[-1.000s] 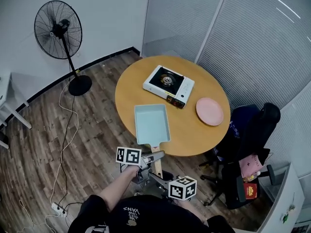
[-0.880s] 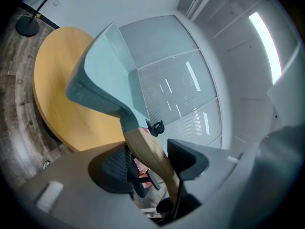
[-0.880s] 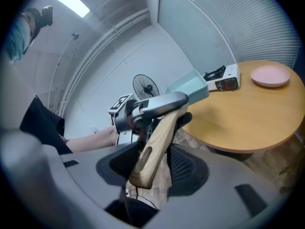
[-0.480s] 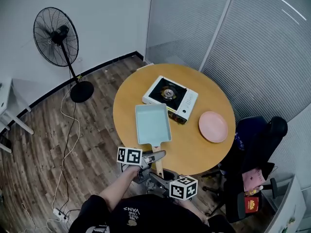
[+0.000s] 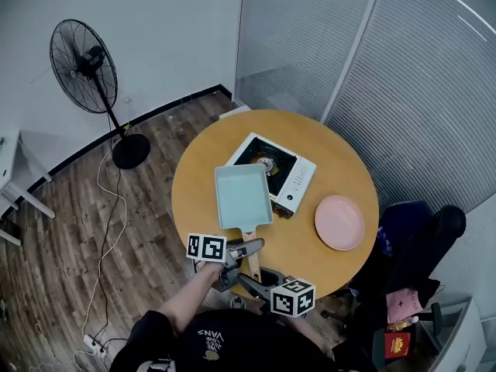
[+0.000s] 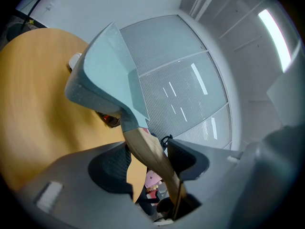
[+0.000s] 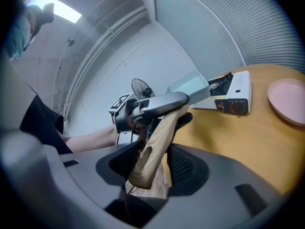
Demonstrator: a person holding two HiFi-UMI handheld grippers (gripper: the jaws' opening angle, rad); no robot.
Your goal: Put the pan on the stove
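A light blue rectangular pan (image 5: 242, 196) with a wooden handle (image 5: 253, 263) hangs above the round wooden table (image 5: 201, 184); its far corner overlaps the white portable stove (image 5: 288, 178). My left gripper (image 5: 242, 249) and right gripper (image 5: 253, 280) are both shut on the handle, the left one closer to the pan. In the left gripper view the handle (image 6: 151, 150) runs between the jaws of the left gripper (image 6: 148, 152) up to the pan (image 6: 102, 75). In the right gripper view the right gripper (image 7: 159, 161) clamps the handle's end (image 7: 153, 144), with the stove (image 7: 229, 97) beyond.
A pink plate (image 5: 339, 222) lies on the table right of the stove. A standing fan (image 5: 84, 56) is at the back left with a cable across the wood floor. An office chair (image 5: 415, 242) stands at the table's right.
Both grippers and the pan have moved forward over the table toward the stove; the pan's far corner now overlaps the stove. The grip on the handle looks unchanged.
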